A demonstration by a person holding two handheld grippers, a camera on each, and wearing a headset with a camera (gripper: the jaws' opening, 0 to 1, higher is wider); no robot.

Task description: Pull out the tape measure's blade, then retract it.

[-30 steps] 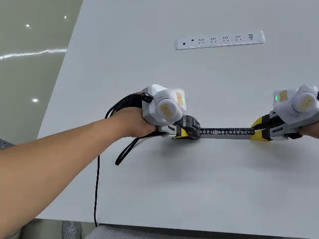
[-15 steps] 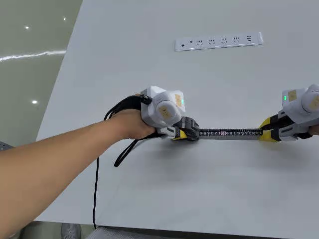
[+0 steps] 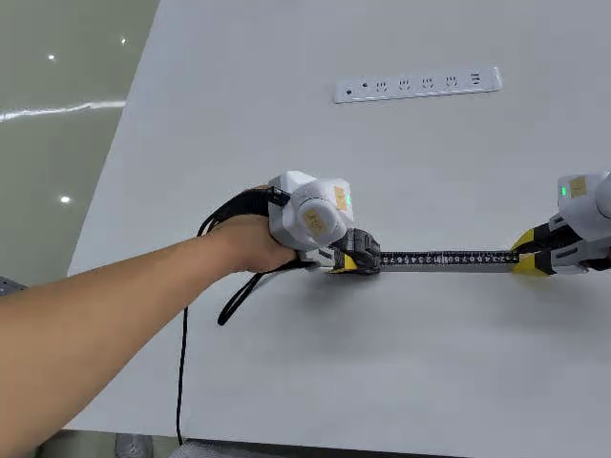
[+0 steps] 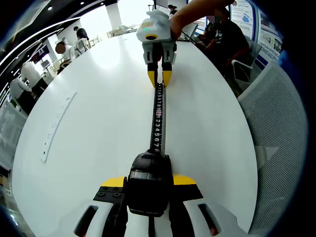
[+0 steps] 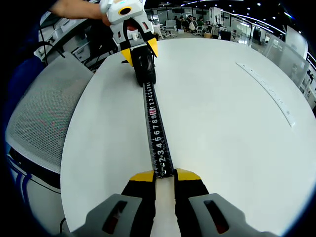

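The black and yellow tape measure case (image 3: 360, 255) rests on the white table, with my left gripper (image 3: 346, 257) shut on it; up close the case (image 4: 149, 181) sits between the yellow-tipped fingers. Its black blade (image 3: 444, 259) with white numbers runs rightward along the table to my right gripper (image 3: 531, 255), which is shut on the blade's end. The blade (image 5: 157, 132) stretches from my right gripper (image 5: 163, 174) to the far case (image 5: 144, 65). In the left gripper view, the blade (image 4: 157, 116) reaches the right gripper (image 4: 160, 76).
A white power strip (image 3: 417, 83) lies at the back of the table (image 3: 286, 114). A black cable (image 3: 186, 324) trails from the left hand over the near table edge. Mesh chairs (image 5: 42, 113) stand beside the table, and people sit at the far end (image 4: 219, 29).
My right gripper has moved right with the blade's end, drawing out more blade. The left gripper and the case stay put.
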